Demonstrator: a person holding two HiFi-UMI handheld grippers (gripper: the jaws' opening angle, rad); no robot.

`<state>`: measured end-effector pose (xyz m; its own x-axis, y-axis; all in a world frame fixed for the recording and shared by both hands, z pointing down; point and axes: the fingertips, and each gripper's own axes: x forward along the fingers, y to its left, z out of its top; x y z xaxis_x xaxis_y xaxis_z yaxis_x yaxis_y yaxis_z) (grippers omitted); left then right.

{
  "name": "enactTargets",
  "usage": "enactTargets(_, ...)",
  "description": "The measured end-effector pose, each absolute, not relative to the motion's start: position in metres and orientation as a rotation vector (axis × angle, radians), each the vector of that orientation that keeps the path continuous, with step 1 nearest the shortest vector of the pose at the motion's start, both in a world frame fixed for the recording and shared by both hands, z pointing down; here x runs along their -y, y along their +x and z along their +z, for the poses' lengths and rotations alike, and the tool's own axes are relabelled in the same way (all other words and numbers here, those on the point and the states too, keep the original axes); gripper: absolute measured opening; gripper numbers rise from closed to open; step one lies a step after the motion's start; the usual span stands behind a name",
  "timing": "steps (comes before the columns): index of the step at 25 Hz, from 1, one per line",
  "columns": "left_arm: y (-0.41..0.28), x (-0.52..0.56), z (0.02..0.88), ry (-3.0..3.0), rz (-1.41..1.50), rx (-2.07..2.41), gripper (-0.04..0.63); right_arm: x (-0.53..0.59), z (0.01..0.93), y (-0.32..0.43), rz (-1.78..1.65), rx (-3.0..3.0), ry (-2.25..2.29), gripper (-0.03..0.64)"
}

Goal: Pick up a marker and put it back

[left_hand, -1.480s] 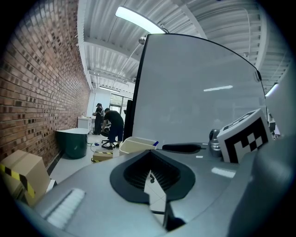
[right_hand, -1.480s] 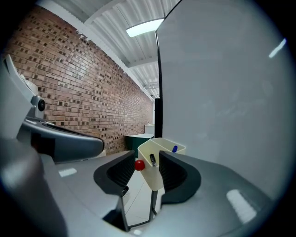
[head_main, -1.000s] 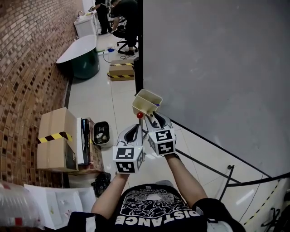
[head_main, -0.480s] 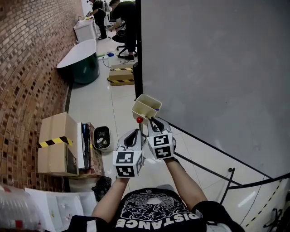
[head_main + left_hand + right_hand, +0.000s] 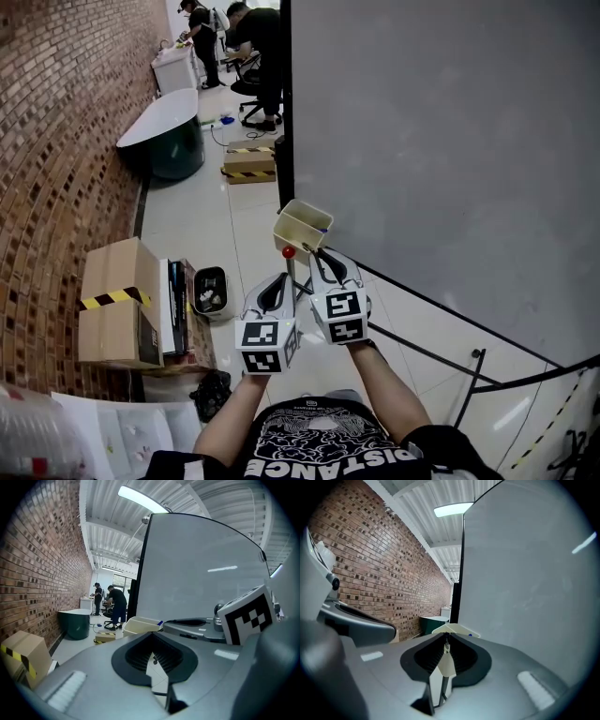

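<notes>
A cream tray [image 5: 302, 228] hangs at the whiteboard's left edge, and a blue marker [image 5: 324, 228] pokes out of its far end. My right gripper [image 5: 314, 251] reaches up to the tray's underside. Its jaws are pinched on a thin pale marker [image 5: 446, 647], with the tray [image 5: 452, 629] just beyond the right gripper [image 5: 446, 638]. The left gripper [image 5: 283, 268] is lower and to the left, beside a red knob [image 5: 289, 251]. In its own view the left gripper [image 5: 152, 636] is shut with nothing in it; the tray [image 5: 140, 625] and the blue marker [image 5: 160, 622] lie ahead.
The grey whiteboard [image 5: 441, 141] fills the right side, and its stand legs [image 5: 431, 349] run over the tiled floor. Cardboard boxes [image 5: 117, 300] and a small bin [image 5: 208, 279] stand by the brick wall. A dark green table [image 5: 169, 122] and people [image 5: 248, 37] are far back.
The right gripper's jaws have drawn together under the tray. Both grippers have stayed roughly in place while the head view shifted slightly.
</notes>
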<state>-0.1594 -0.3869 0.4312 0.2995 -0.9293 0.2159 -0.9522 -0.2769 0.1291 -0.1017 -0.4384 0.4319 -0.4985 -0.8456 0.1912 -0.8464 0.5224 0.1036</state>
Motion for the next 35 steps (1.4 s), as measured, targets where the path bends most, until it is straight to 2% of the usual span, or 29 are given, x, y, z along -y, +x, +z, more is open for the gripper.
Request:
enactTargets(23, -0.115, 0.36, 0.398, 2.471, 0.028, 1.722, 0.006, 0.343, 0.353, -0.051, -0.086, 2.718, 1.545, 0.037)
enactTargets(35, -0.117, 0.359, 0.398, 2.451, 0.029, 1.742, 0.006, 0.345, 0.36, -0.05, -0.087, 2.709, 1.527, 0.037)
